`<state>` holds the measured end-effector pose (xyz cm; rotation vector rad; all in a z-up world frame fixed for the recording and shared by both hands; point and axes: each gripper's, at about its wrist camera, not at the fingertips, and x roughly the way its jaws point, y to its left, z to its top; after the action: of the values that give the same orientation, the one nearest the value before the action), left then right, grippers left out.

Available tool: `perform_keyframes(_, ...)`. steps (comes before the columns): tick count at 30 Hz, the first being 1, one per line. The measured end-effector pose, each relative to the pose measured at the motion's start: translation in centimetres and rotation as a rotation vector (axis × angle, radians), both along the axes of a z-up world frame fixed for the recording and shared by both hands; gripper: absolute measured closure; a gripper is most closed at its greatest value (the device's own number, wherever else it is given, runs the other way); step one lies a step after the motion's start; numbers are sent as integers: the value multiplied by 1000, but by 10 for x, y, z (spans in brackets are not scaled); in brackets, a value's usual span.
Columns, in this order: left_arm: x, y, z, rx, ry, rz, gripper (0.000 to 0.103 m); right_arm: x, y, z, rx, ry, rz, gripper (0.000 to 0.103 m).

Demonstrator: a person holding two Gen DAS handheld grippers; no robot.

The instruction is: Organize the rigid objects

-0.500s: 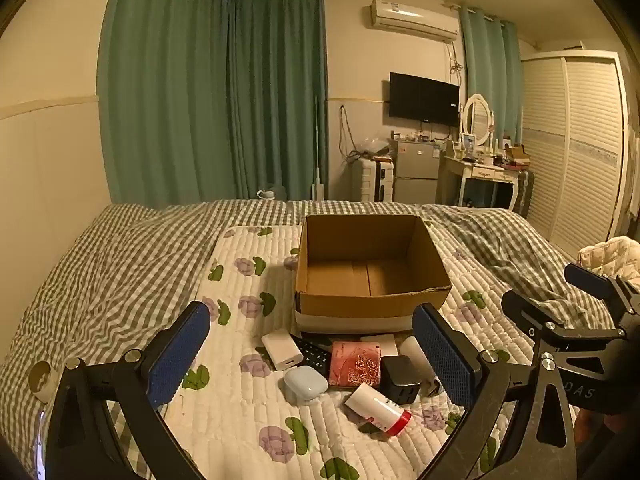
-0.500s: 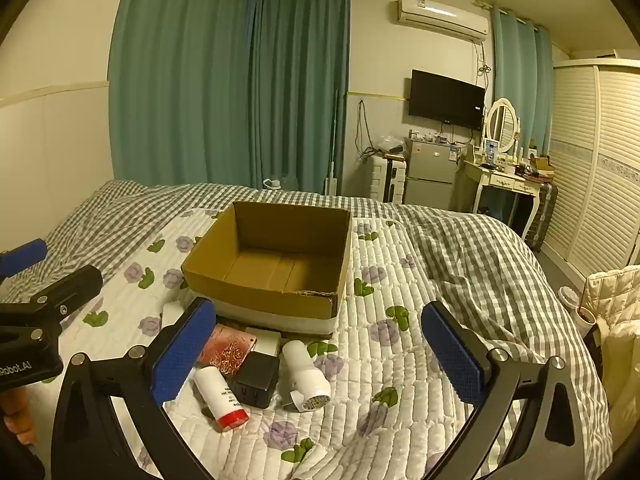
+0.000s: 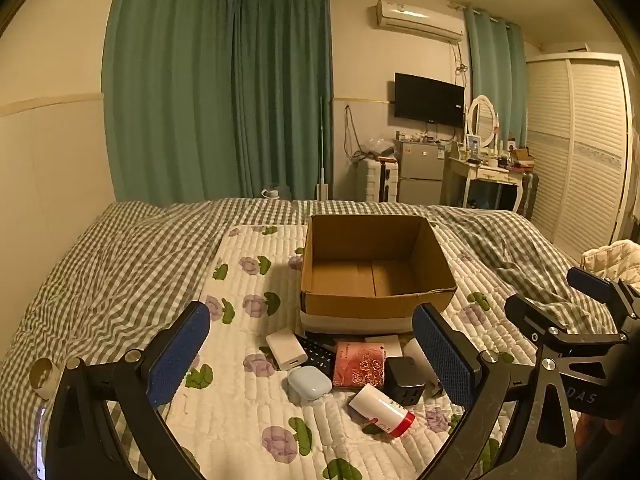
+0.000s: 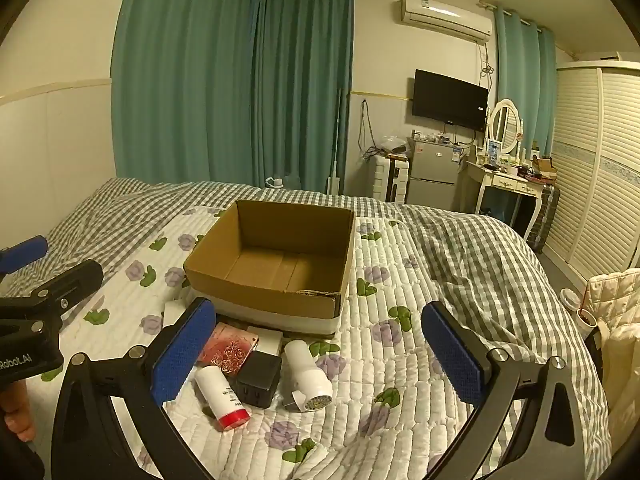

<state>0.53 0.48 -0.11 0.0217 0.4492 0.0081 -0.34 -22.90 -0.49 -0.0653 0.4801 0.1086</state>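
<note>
An open, empty cardboard box [image 3: 376, 268] [image 4: 272, 256] sits on the quilted bed. In front of it lies a pile: white power bank [image 3: 286, 349], pale blue earbud case [image 3: 309, 383], black remote [image 3: 318, 354], red patterned wallet [image 3: 360, 364] [image 4: 228, 346], black charger cube [image 3: 404, 376] [image 4: 256, 378], white tube with red cap [image 3: 382, 404] [image 4: 222, 398], white cylinder [image 4: 306, 374]. My left gripper [image 3: 312, 356] is open above the pile. My right gripper [image 4: 316, 356] is open, hovering over the cylinder.
A floral quilted mat [image 3: 248, 408] covers a checked duvet [image 4: 472, 248]. The right gripper shows at the right of the left wrist view [image 3: 580, 320]. A cream jacket [image 4: 616, 320] and a cup [image 4: 570, 300] lie off the bed's right side.
</note>
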Motion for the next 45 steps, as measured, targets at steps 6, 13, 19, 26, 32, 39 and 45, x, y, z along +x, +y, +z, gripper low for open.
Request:
perform_keyframes(6, -3, 0, -3, 2, -3, 17, 0, -3, 3, -5, -6, -4, 1, 0)
perform_keyframes(13, -2, 1, -3, 2, -2, 15, 0, -3, 4, -7, -6, -3, 2, 0)
perform_keyframes(19, -3, 0, -4, 1, 0, 18, 0, -4, 0, -10, -4, -2, 8, 0)
perform_keyframes(26, -3, 0, -4, 2, -1, 17, 0, -4, 1, -10, -6, 0, 7, 0)
perform_keyframes(32, -3, 0, -5, 1, -1, 17, 0, -4, -1, -14, -5, 5, 11, 0)
perform_keyframes(39, -6, 1, -8, -6, -1, 21, 0, -5, -1, -15, -5, 6, 13, 0)
perform_keyframes(45, -6, 1, -9, -12, 5, 22, 0, -5, 1, -14, -1, 8, 21, 0)
